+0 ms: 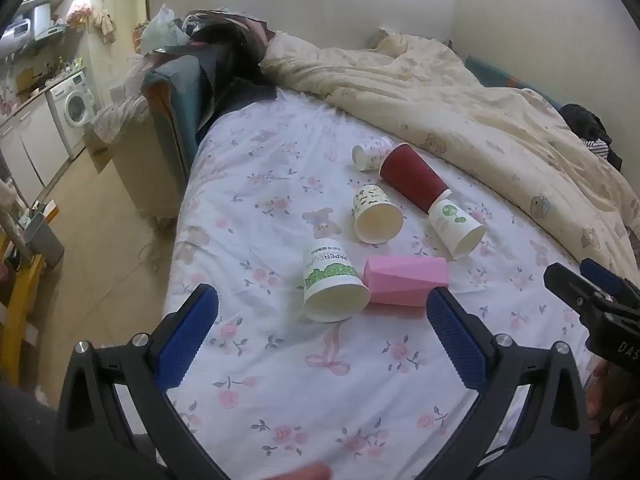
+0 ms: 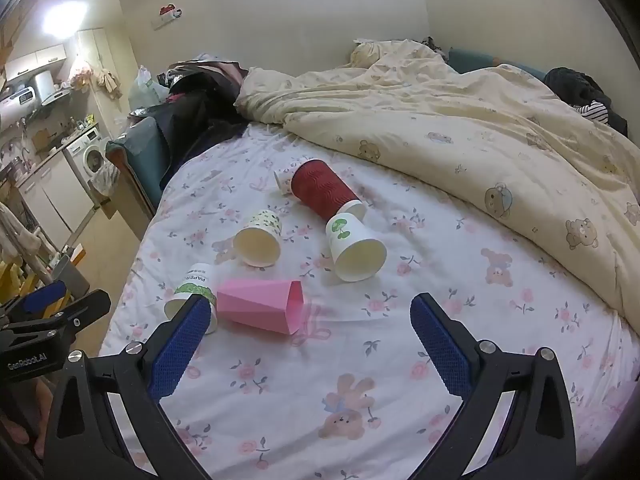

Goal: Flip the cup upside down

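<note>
Several cups lie on their sides on the flowered bed sheet (image 1: 280, 380). A white cup with green print (image 1: 332, 284) lies nearest my left gripper (image 1: 322, 314), which is open and empty just in front of it. A pink faceted cup (image 1: 406, 280) lies beside it, also in the right wrist view (image 2: 260, 306). Further back lie a patterned cup (image 1: 376, 214), a green-logo cup (image 1: 456, 226), a red cup (image 1: 414, 178) and a small white cup (image 1: 372, 152). My right gripper (image 2: 310, 320) is open and empty, just short of the pink cup.
A cream quilt (image 1: 460, 92) is bunched along the far and right side of the bed. Dark clothes and bags (image 1: 224, 52) pile at the bed's far left. The bed's left edge drops to the floor (image 1: 100, 232). A washing machine (image 1: 74, 106) stands at far left.
</note>
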